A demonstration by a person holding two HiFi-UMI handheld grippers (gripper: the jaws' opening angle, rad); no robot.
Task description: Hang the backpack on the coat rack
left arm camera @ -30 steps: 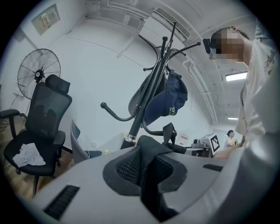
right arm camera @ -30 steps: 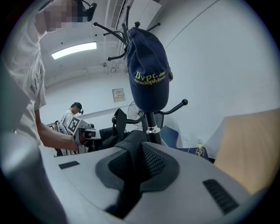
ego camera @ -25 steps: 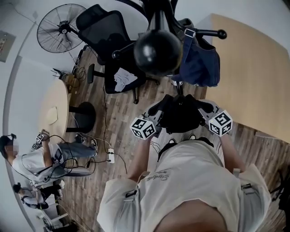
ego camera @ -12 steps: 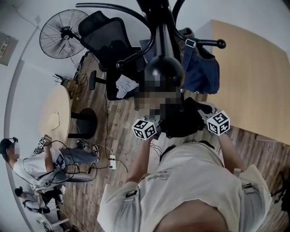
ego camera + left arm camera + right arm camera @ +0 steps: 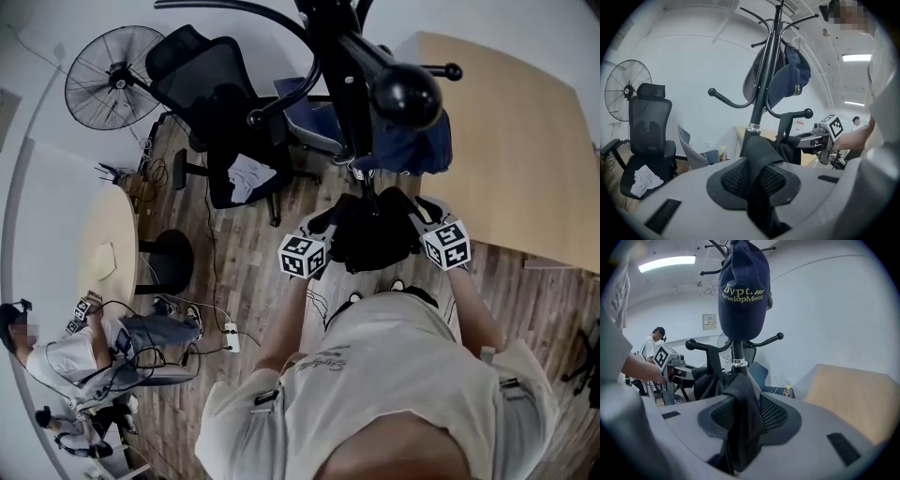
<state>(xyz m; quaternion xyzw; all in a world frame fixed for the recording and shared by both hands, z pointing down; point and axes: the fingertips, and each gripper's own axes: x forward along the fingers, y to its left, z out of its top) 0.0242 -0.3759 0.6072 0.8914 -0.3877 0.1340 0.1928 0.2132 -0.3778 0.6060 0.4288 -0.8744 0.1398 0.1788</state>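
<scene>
The black backpack (image 5: 375,239) hangs between my two grippers at the foot of the black coat rack (image 5: 347,84). One of its straps (image 5: 790,129) runs up over a low hook arm (image 5: 806,113). My left gripper (image 5: 757,187) is shut on a fold of black backpack fabric. The jaws of my right gripper (image 5: 743,420) have just been opening, and backpack fabric still lies loosely between them. In the head view the left gripper (image 5: 330,225) and right gripper (image 5: 422,211) flank the bag. A navy cap (image 5: 743,291) hangs high on the rack.
A black office chair (image 5: 216,103) and a floor fan (image 5: 108,75) stand to the left of the rack. A wooden tabletop (image 5: 525,159) lies to the right and a round table (image 5: 108,248) at far left. A person (image 5: 84,342) sits near floor cables.
The view has swung, so the rack's top knob now shows up and to the right. Both grippers stay beside the backpack, slightly closer together.
</scene>
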